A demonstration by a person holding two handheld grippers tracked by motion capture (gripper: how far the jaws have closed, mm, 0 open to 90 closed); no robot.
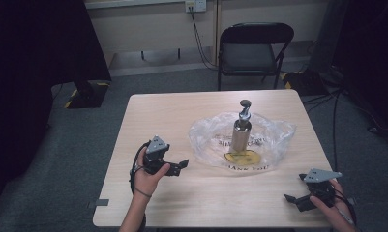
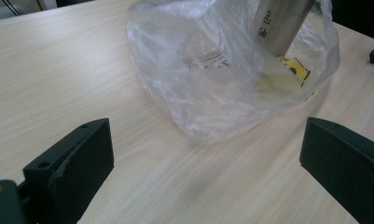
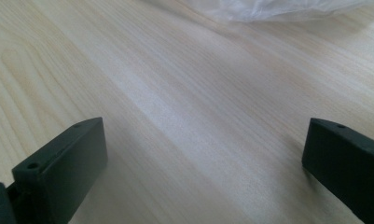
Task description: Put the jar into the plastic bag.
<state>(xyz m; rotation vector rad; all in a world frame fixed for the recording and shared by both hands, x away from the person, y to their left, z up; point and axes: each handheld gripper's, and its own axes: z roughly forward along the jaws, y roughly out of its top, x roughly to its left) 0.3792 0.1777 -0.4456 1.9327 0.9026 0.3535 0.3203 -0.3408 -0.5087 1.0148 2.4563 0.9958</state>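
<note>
A steel bottle (image 1: pixel 241 131) with a pump top stands upright on a clear plastic bag (image 1: pixel 274 133) spread flat near the middle of the pale wooden counter (image 1: pixel 191 203); the bottle serves as the landmark below. Dark print on the bag reads "ANK YOU" on the side of the bottle nearest the person, and a yellow round mark lies at the bottle's foot; the smaller lines of print are too blurred to read. In the left gripper view the bottle (image 2: pixel 282 21) carries a label with the word "oil" and further characters that cannot be made out, and a yellow patch shows through the bag (image 2: pixel 208 84) beside its base. The left gripper (image 1: pixel 178 166), held in the person's left hand (image 1: pixel 150 176), rests on the counter to the left of the bottle, pointing toward it, its jaws spread wide apart with nothing between them. The right gripper (image 1: pixel 291 199), held in the right hand (image 1: pixel 333 207), lies near the counter's front right corner, well apart from the bottle, pointing left, jaws likewise wide apart over bare wood. A black folding chair (image 1: pixel 253 48) stands beyond the bottle, past the far edge of the counter.
</note>
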